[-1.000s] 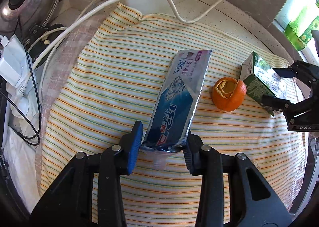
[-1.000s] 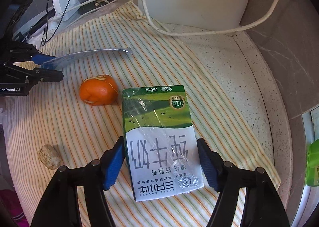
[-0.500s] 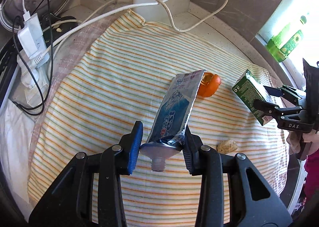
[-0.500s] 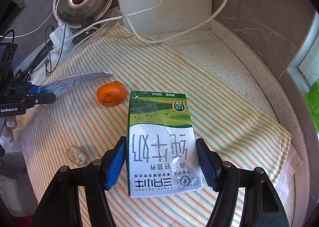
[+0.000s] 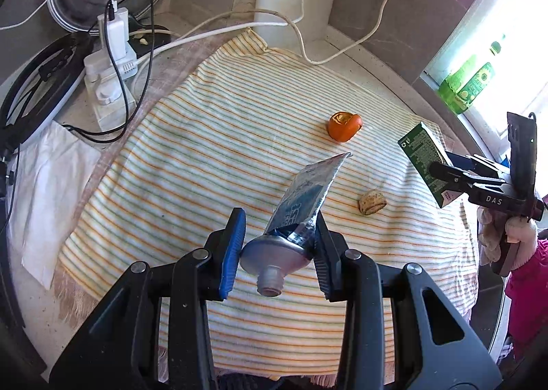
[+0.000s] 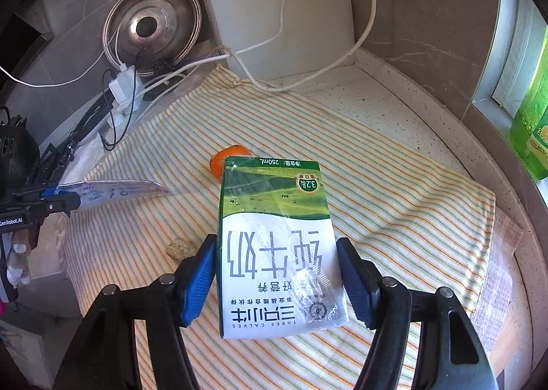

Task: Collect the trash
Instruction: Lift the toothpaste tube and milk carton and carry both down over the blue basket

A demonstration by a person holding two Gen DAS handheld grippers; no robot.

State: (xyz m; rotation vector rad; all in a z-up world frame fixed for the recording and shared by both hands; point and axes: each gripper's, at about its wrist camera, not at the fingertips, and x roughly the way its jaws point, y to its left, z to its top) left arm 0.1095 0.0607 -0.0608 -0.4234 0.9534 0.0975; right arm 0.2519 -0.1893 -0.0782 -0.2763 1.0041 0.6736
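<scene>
Clamping the shoulder end of a flattened blue-and-silver toothpaste tube (image 5: 301, 194), the left gripper (image 5: 275, 253) holds it clear above a yellow cloth with thin orange and green stripes (image 5: 212, 136), with the tube's open white nozzle facing the camera and its crimped tail slanting up and away toward the right. The blue pads (image 5: 233, 253) press on both sides of the tube's rounded neck. The right gripper (image 6: 277, 277) is closed on a green-and-white milk carton printed with a meadow scene (image 6: 274, 246), its pads against the carton's two narrow sides, and the carton is lifted off the cloth with its printed face toward the camera and the lettering upside down. In the left wrist view the same carton shows at the right edge, held in the other gripper above the cloth's right border. On the cloth lie a curled orange piece of citrus peel (image 5: 344, 126) and, nearer, a small tan, rough-skinned lump (image 5: 371, 202), well apart from each other. Behind the cloth a round steel pan lid (image 6: 152, 28) leans against the grey wall, beside a white power strip with plugged-in chargers (image 5: 109, 64) and loose white cables (image 5: 308, 37). A green plastic bottle (image 5: 467, 85) stands on the bright window ledge.
</scene>
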